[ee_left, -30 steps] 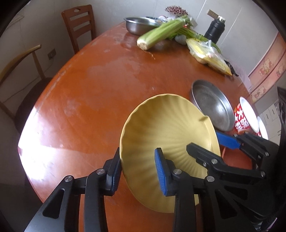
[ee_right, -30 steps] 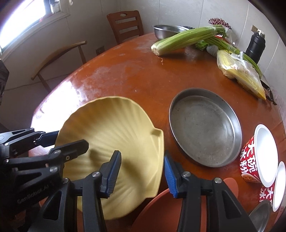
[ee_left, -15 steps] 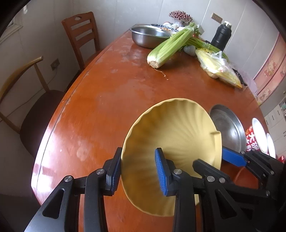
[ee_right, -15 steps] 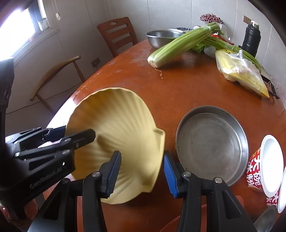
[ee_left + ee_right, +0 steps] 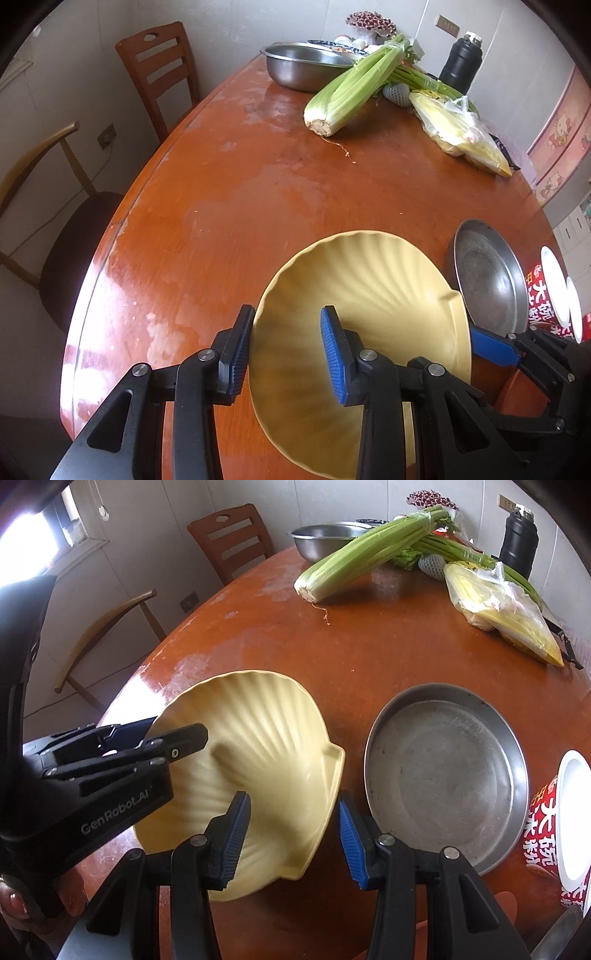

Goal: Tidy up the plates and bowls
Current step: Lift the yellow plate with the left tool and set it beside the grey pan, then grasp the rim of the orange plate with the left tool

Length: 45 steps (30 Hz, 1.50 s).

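Yellow shell-shaped ribbed plate [image 5: 258, 760]: hanging tilted above the table's near edge, left gripper [image 5: 284, 354] and right gripper [image 5: 291, 838] both clamping its rim; round steel pan [image 5: 443, 775] lying just beside, toward the right gripper

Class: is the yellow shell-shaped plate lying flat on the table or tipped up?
Tipped up: the yellow shell-shaped plate stands steeply on edge, its ribbed inside facing sideways, above the brown wooden table.

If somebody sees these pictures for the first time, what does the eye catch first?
First the yellow shell-shaped plate, tilted above the table's near edge, with both grippers around its rim. Then the empty steel pan right beside it, and the long celery bunch at the far end of the orange table.
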Each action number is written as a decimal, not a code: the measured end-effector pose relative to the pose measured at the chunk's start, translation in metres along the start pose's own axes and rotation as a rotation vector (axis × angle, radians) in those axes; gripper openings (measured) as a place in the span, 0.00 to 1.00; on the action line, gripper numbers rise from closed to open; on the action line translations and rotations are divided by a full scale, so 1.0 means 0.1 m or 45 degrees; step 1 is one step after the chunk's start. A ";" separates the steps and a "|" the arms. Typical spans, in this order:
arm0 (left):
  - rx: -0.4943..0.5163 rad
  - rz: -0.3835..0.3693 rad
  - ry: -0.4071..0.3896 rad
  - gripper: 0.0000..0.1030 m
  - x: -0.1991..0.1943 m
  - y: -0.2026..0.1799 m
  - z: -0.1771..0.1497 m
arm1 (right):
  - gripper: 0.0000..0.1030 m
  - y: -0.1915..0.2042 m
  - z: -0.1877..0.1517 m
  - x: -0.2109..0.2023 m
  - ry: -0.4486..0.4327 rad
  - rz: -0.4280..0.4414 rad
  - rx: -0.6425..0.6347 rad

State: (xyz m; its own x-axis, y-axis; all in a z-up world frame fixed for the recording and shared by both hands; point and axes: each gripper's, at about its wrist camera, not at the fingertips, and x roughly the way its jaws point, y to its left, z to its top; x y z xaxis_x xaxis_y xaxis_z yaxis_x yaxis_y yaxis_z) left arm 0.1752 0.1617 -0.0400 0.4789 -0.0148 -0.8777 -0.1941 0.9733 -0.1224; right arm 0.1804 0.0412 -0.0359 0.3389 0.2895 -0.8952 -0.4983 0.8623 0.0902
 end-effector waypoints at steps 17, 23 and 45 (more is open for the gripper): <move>-0.009 0.059 -0.106 0.52 -0.28 0.02 0.03 | 0.46 -0.15 -0.09 -0.28 -0.077 0.033 0.045; 0.008 0.000 -0.172 0.58 -0.65 -0.16 -0.08 | 0.46 -0.31 -0.25 -0.62 -0.153 0.019 0.044; 0.099 -0.191 0.028 0.58 -0.71 -1.29 -1.28 | 0.47 -1.24 -0.98 -0.98 -0.096 -0.092 -0.041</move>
State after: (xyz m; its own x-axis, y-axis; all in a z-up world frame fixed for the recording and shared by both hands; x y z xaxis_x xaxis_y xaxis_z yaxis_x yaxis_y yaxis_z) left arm 0.0561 0.0076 -0.0210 0.4783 -0.1652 -0.8625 -0.0546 0.9747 -0.2169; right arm 0.1307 -0.1350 -0.0025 0.4333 0.2580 -0.8635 -0.4953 0.8687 0.0111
